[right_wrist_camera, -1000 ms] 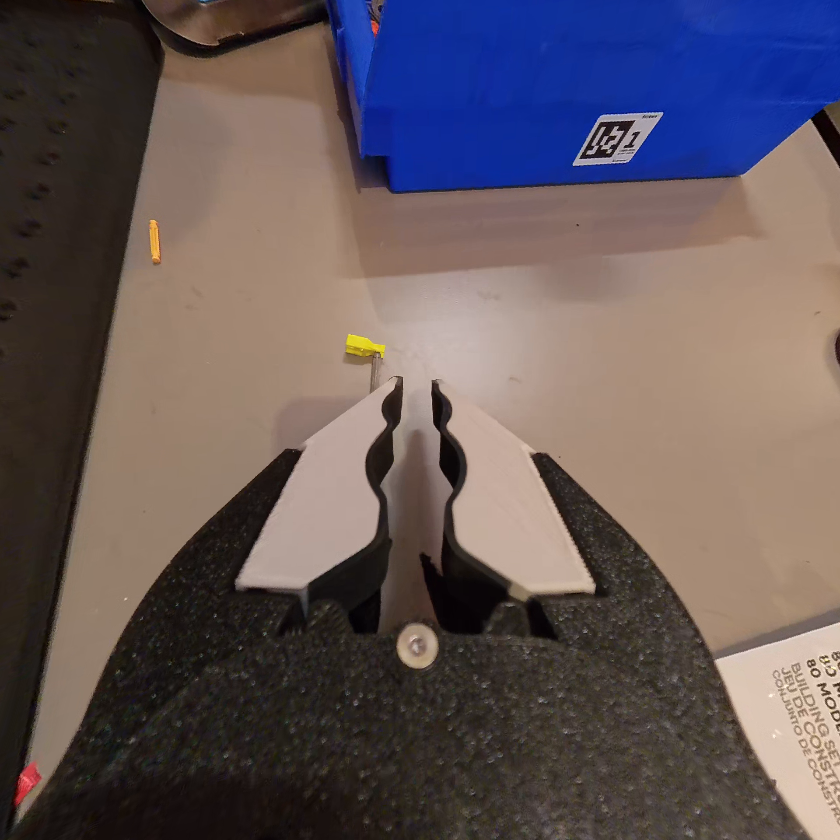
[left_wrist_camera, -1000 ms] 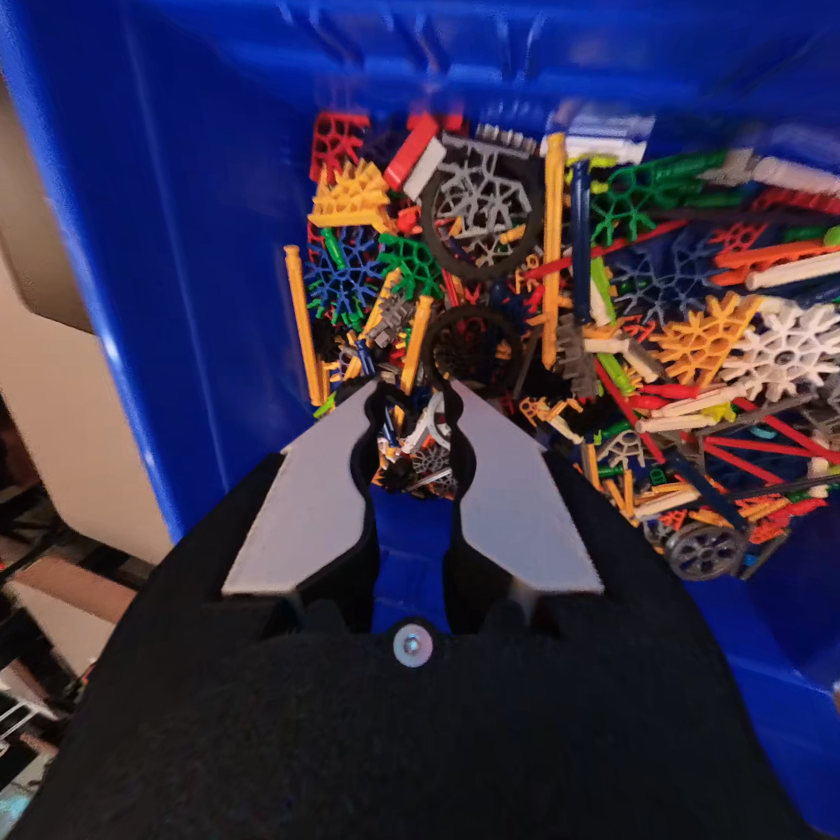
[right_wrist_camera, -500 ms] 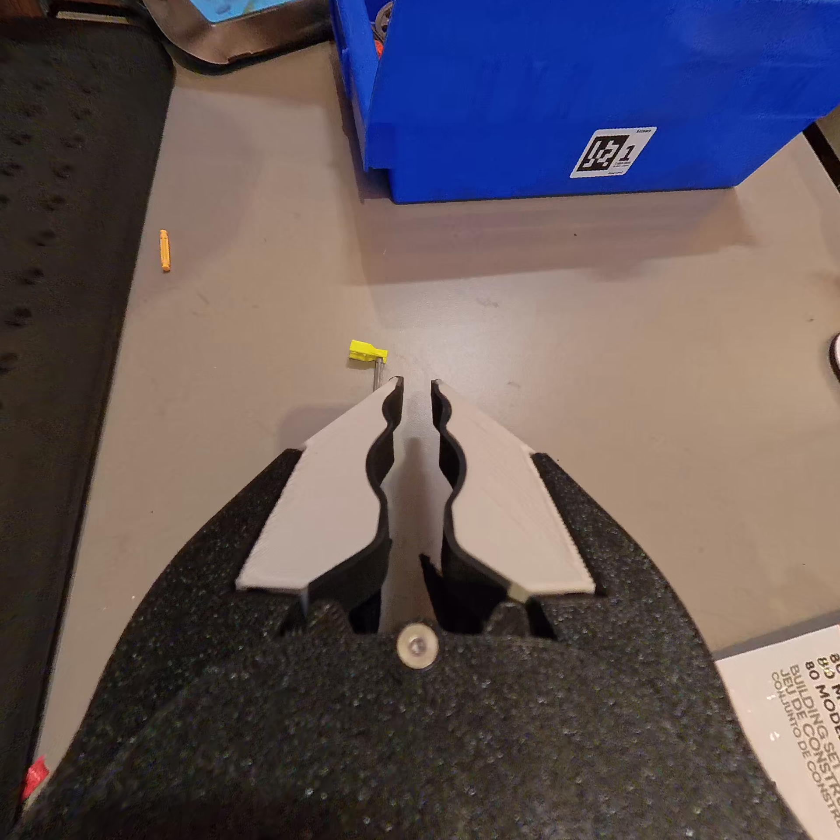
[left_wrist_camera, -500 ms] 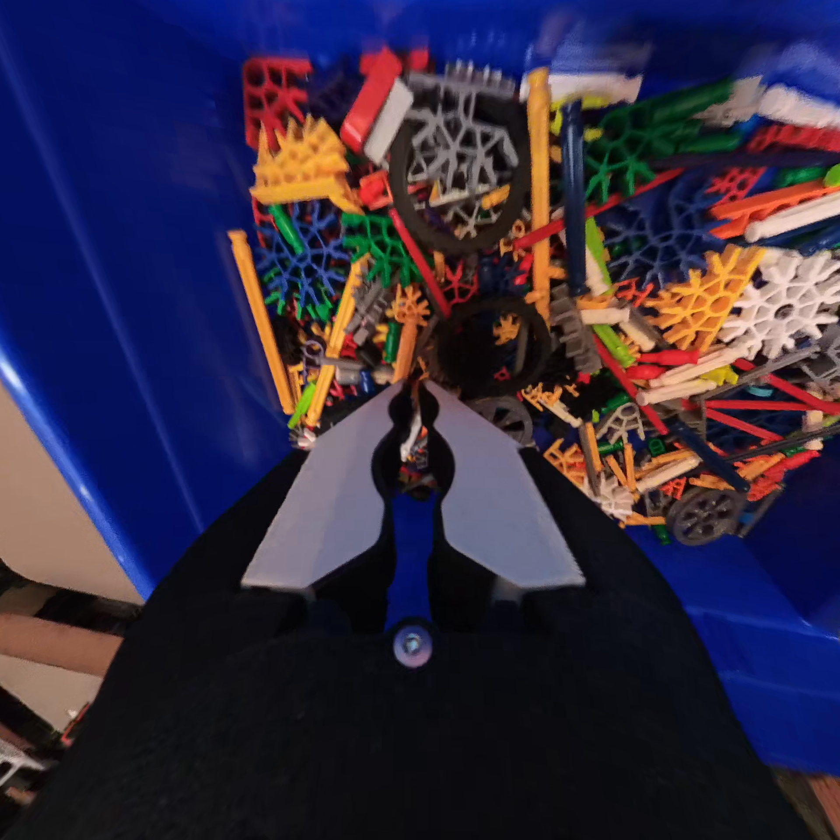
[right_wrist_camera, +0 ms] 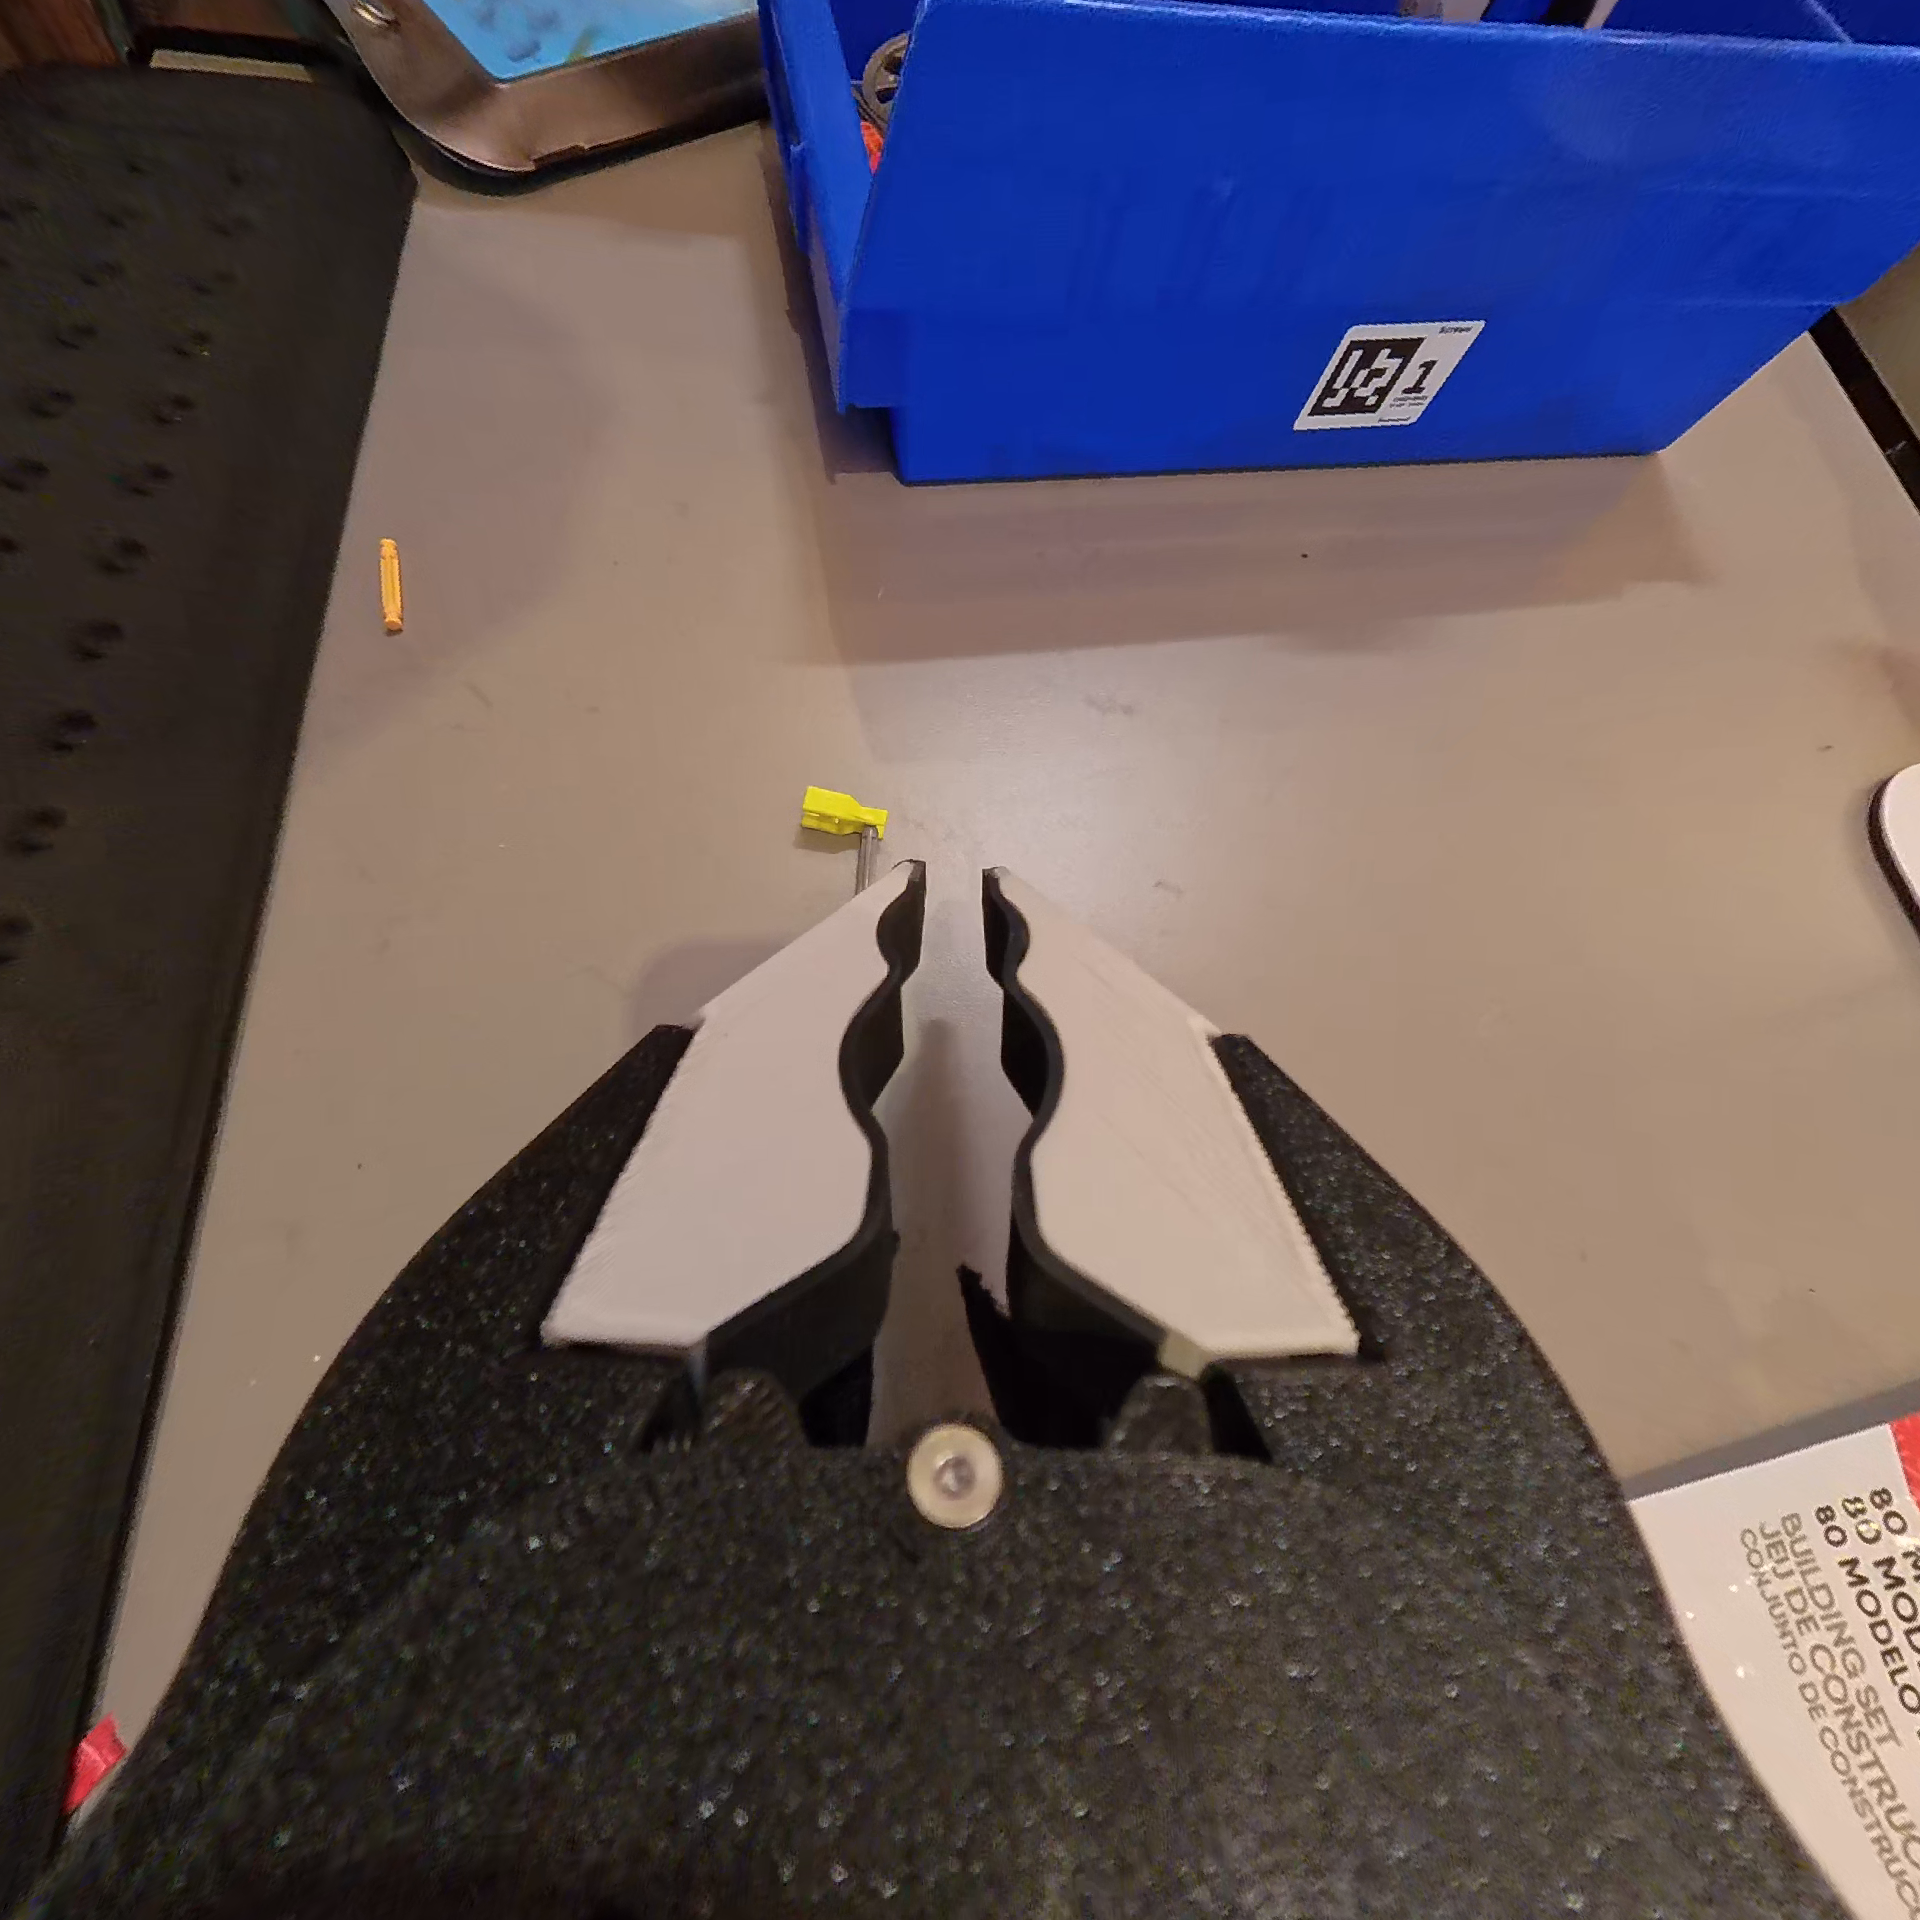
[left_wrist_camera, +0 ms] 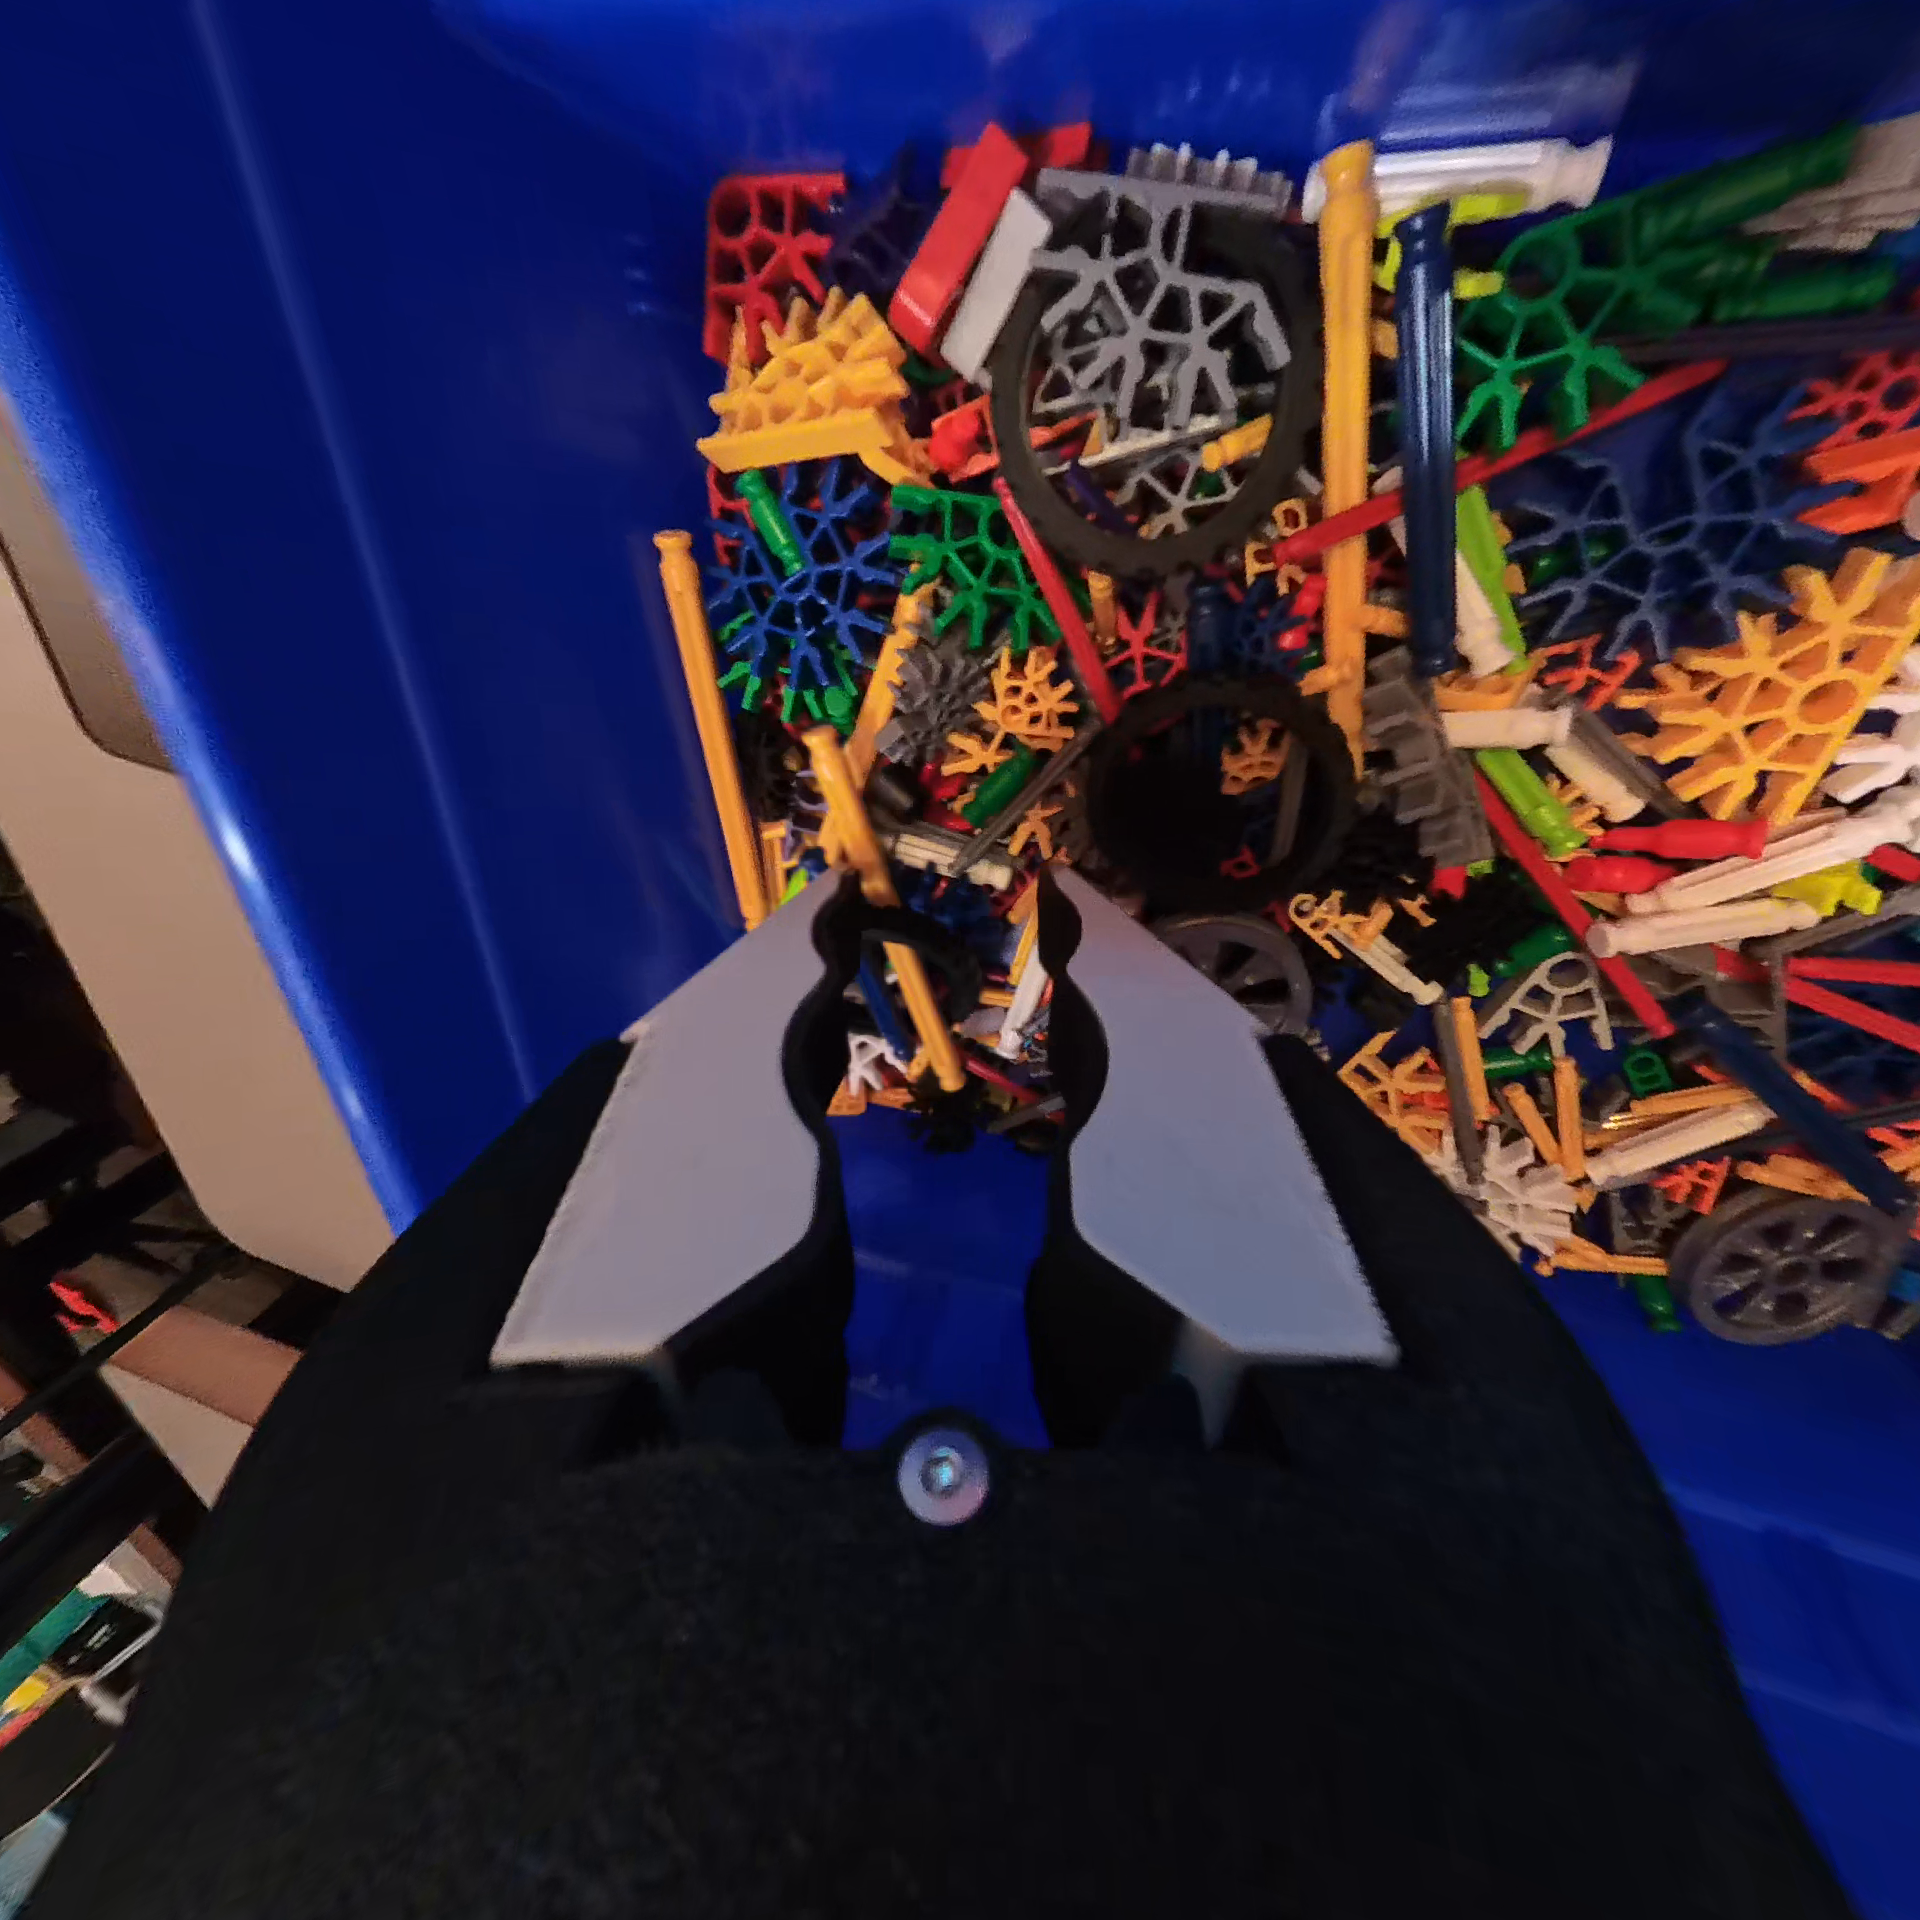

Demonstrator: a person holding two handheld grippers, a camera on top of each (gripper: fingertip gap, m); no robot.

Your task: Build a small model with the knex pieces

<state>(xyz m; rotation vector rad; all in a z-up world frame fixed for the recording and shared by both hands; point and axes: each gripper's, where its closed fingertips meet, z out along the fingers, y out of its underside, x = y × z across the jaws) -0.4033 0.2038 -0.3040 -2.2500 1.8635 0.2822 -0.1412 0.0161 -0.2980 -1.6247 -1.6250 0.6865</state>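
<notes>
My left gripper (left_wrist_camera: 940, 894) is open inside a blue bin (left_wrist_camera: 416, 520), its tips low over a heap of coloured plastic building pieces (left_wrist_camera: 1299, 675). An orange rod (left_wrist_camera: 883, 914) lies slanted between the fingers, close to the left fingertip (left_wrist_camera: 831, 904). A black tyre ring (left_wrist_camera: 1216, 800) sits just ahead to the right. My right gripper (right_wrist_camera: 951, 873) is empty above the grey table (right_wrist_camera: 1351, 831), with the jaws only a narrow gap apart. A small yellow piece on a grey pin (right_wrist_camera: 844, 812) lies just ahead of its left fingertip (right_wrist_camera: 909, 878).
In the right wrist view a blue bin with a square black-and-white tag (right_wrist_camera: 1247, 239) stands ahead. A short orange rod (right_wrist_camera: 390, 584) lies at the left near a black mat (right_wrist_camera: 156, 623). A printed booklet (right_wrist_camera: 1818, 1662) is at the lower right, and a metal tin (right_wrist_camera: 571, 83) at the top left. My right fingertips sit around 35 cm from my left ones.
My left gripper went from part open to nearly shut, then opened wide over the heap, with the orange rod now between its fingers. My right gripper has shifted slightly toward the bin.
</notes>
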